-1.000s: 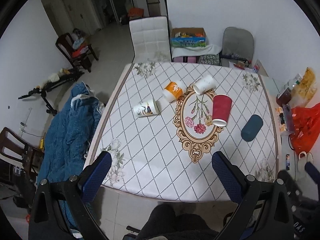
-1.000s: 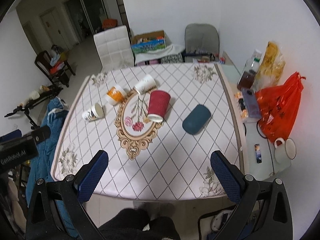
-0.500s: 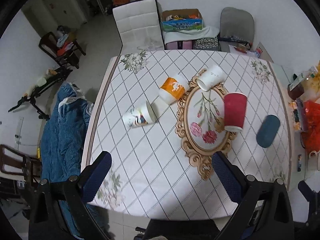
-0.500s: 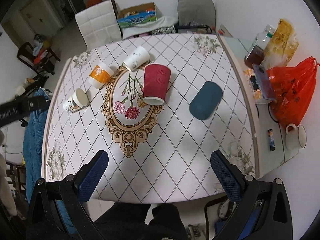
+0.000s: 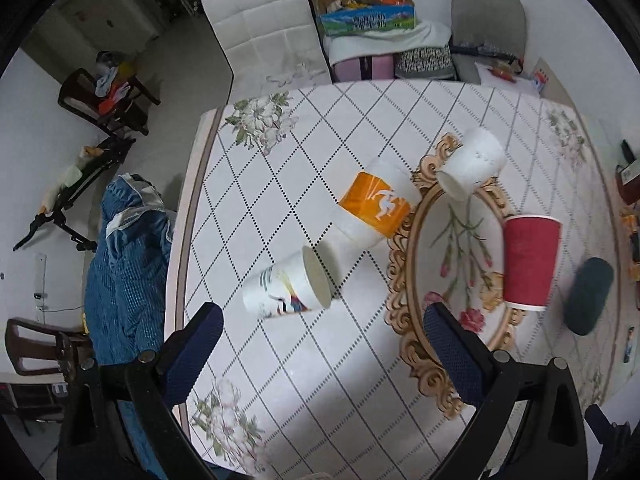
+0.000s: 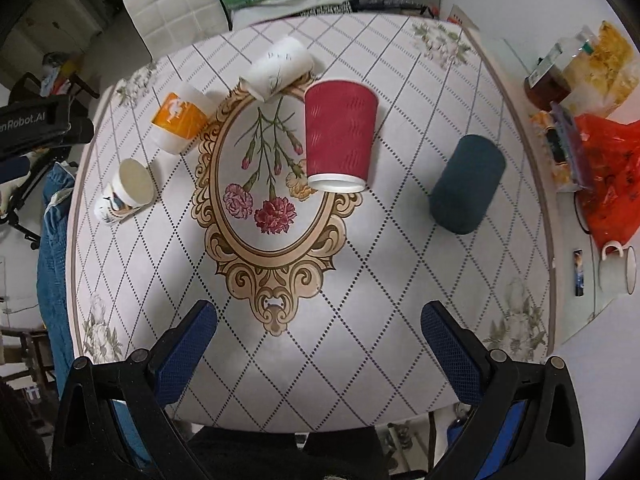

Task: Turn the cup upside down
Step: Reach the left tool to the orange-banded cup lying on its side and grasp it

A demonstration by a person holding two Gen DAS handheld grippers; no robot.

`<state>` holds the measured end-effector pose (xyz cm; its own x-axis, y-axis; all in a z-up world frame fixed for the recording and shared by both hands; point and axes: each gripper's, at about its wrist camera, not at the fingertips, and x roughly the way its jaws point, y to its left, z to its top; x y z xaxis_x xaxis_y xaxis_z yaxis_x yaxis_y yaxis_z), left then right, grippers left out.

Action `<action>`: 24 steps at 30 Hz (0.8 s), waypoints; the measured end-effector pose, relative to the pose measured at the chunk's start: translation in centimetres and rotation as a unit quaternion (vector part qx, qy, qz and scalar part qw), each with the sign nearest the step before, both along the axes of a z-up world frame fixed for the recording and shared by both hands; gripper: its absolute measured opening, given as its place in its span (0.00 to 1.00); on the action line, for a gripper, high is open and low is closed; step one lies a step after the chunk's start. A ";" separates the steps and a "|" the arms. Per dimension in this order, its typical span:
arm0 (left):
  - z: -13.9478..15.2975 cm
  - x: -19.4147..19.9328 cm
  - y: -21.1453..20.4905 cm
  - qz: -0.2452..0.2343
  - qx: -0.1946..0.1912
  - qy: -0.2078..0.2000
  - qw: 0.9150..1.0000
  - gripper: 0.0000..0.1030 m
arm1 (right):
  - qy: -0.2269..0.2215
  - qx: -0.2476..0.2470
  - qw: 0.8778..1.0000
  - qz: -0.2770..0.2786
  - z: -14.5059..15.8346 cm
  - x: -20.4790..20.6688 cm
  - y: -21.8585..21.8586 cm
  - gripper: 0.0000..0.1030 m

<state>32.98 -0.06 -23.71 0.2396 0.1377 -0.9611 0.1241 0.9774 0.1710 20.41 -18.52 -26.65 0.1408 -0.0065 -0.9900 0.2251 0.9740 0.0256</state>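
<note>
Hovering: left gripper (image 5: pixel 324 344) and right gripper (image 6: pixel 318 338), both above the table (image 6: pixel 360 280), fingers spread wide, holding nothing.
Cups: red cup (image 6: pixel 340 140), orange cup (image 6: pixel 180 122), white cup (image 6: pixel 278 68) and bird-print cup (image 6: pixel 126 192), all lying on their sides.
Beside: dark teal case (image 6: pixel 466 184), right of the red cup.

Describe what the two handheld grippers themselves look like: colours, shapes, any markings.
Both match. The left gripper and right gripper each have two angular black arms with round bolt heads at the joints, ending in fingers faced with dark blue, finely textured pads. In the right wrist view the left unit's black body bears white lettering ending "nRobot.AI". No cables or sleeves show.
</note>
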 end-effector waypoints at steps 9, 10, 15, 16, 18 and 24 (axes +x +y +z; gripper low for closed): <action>-5.0 4.7 -0.1 -0.024 0.033 0.034 0.999 1.00 | 0.054 0.000 0.999 0.003 -5.5 3.9 1.0 1.00; -5.5 5.4 -0.2 -0.025 0.036 0.038 0.998 1.00 | 0.060 0.000 0.998 0.004 -6.1 4.3 1.2 1.00; -7.1 7.9 -0.2 -0.034 0.046 0.048 0.997 1.00 | 0.097 -0.003 0.995 0.017 -9.0 5.5 1.8 1.00; -7.4 8.4 -0.4 -0.038 0.047 0.050 0.997 1.00 | 0.104 -0.003 0.994 0.019 -9.5 5.7 1.9 1.00; -8.0 9.1 -0.9 -0.049 0.050 0.056 0.996 1.00 | 0.119 -0.008 0.993 0.025 -10.3 6.0 2.2 1.00; -10.7 10.8 -3.2 -0.117 0.078 0.078 0.987 1.00 | 0.152 -0.010 0.988 0.027 -12.4 6.5 2.7 1.00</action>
